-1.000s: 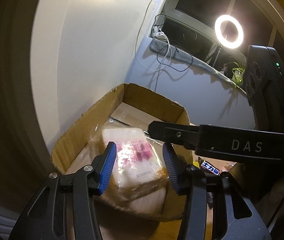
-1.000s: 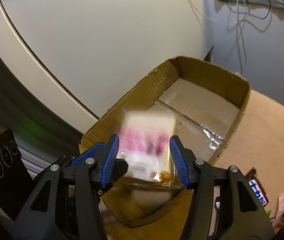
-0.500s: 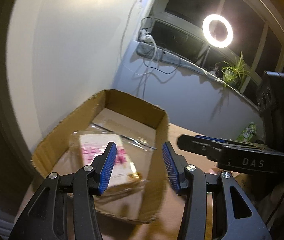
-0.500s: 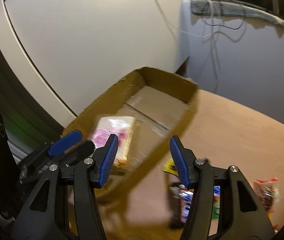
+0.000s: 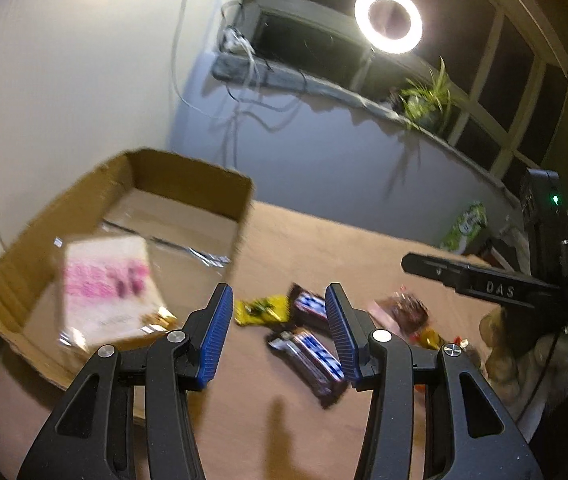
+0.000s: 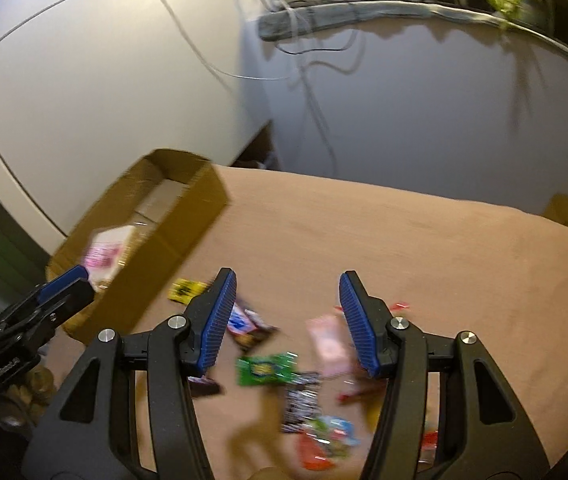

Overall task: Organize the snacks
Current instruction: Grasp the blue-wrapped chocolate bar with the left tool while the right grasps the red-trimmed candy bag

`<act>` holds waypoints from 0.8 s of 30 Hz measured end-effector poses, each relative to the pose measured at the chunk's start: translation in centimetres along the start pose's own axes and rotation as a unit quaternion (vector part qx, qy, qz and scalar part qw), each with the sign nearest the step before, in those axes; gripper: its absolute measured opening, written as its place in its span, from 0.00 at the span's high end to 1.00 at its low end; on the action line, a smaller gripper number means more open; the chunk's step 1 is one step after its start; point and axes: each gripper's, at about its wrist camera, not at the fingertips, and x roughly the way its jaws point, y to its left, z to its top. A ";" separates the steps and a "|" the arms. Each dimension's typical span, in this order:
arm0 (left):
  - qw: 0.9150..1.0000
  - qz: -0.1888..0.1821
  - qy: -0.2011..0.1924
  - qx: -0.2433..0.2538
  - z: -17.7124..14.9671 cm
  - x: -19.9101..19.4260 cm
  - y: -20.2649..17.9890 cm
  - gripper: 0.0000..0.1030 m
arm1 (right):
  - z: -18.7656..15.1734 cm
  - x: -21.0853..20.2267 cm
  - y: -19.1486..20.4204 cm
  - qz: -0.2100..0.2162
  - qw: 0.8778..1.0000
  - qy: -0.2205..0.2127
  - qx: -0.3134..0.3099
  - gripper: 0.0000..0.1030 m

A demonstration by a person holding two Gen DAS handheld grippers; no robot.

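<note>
Snacks: a loose scatter lies on the brown worktop (image 6: 384, 232), below and between the fingers of both grippers
Snack bars: two dark bars with blue and white labels (image 5: 316, 354) lie between the left gripper's fingers, with a yellow packet (image 5: 262, 309) just beyond the left finger's tip
Other packets: a green packet (image 6: 266, 369), a pink packet (image 6: 330, 346) and a black and white packet (image 6: 302, 402) lie between the right gripper's fingers; blur hides their print
Cardboard box: the open cardboard box (image 5: 188, 178) sits left of both grippers, against the white wall
Pink and white packet: it (image 5: 106, 290) lies inside the box at its near end
Left gripper: (image 5: 278, 330) fingers spread, nothing between them
Right gripper: (image 6: 288, 316) fingers spread, empty, above the scatter
</note>
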 end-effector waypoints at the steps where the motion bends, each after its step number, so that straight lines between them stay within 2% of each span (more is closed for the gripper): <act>1: 1.000 -0.005 0.008 0.000 -0.4 0.2 -0.3 0.55 | -0.3 -0.1 -0.7 -0.008 1.000 0.001 -0.001 0.45; 5: 0.999 -0.020 0.044 0.007 -1.8 1.7 -1.6 0.55 | -1.0 0.0 -2.0 -0.030 0.999 0.004 -0.010 0.45; 11: 0.997 -0.018 0.077 0.012 -2.7 3.3 -2.6 0.55 | -2.7 1.1 -3.2 -0.050 0.998 0.026 -0.023 0.45; 18: 0.994 -0.003 0.108 0.009 -2.9 5.6 -3.2 0.54 | -3.8 2.1 -3.9 -0.063 0.997 0.047 -0.028 0.45; 24: 0.992 0.029 0.123 0.028 -3.2 7.1 -3.6 0.54 | -4.3 2.6 -3.8 -0.072 0.995 0.056 -0.043 0.45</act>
